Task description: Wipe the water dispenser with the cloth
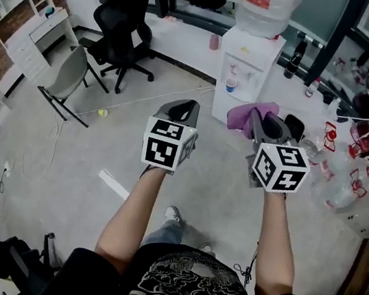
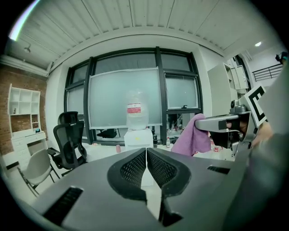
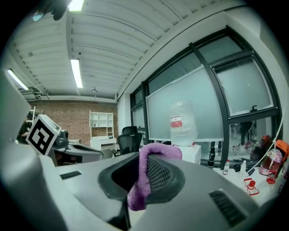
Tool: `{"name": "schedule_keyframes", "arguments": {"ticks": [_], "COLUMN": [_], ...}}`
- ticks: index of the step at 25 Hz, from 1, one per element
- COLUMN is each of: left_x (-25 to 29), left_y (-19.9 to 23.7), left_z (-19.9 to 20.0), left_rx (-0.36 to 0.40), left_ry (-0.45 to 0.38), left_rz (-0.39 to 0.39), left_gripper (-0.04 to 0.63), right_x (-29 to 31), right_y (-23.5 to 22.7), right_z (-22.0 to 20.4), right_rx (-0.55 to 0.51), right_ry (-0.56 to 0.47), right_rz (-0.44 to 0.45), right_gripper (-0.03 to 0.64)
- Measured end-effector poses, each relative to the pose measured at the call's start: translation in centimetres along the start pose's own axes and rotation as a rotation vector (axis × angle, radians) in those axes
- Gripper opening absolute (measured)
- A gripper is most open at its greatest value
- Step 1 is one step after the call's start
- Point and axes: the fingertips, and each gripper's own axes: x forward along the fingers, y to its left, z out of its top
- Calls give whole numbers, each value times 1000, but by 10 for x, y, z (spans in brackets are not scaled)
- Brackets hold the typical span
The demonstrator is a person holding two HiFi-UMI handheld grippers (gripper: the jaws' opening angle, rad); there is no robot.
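Left gripper (image 1: 187, 105): jaws pressed together, nothing between them; carried level with the right one. Right gripper (image 1: 263, 124): jaws pinching the purple cloth (image 1: 247, 114), which drapes over one jaw and hangs toward 6 o'clock.

Risks: only a fold appears clamped, so dragging it across a panel edge could pull the cloth free; the loose tail could snag the cup (image 1: 231, 84) at the front of the water dispenser (image 1: 248, 62); a hard push high on the cabinet could rock the bottle (image 1: 264, 6).

Position: the dispenser stands apart from both tools, at 1 o'clock of the left gripper and 11 o'clock of the right; the cloth is not yet touching it.
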Motion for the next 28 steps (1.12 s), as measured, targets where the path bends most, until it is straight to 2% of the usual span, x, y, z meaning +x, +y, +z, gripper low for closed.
{"name": "schedule_keyframes", "arguments": {"ticks": [5, 12, 18, 28], "left_x": [27, 48, 66, 104], "left_y": [52, 98, 115, 121], "left_z": [8, 16, 15, 26], "left_rx": [8, 18, 15, 49], "left_ry": [5, 4, 3, -13], "left_rz": [-50, -133, -178, -238], "left_gripper": [27, 27, 28, 27], "right_x": [53, 101, 119, 143], "right_y": [15, 39, 41, 17], "right_z": [8, 18, 21, 27], "right_rx": [6, -10, -13, -8], "right_ry": [7, 29, 35, 2], "right_rz": [-42, -101, -151, -209], "right_gripper": [32, 32, 32, 32]}}
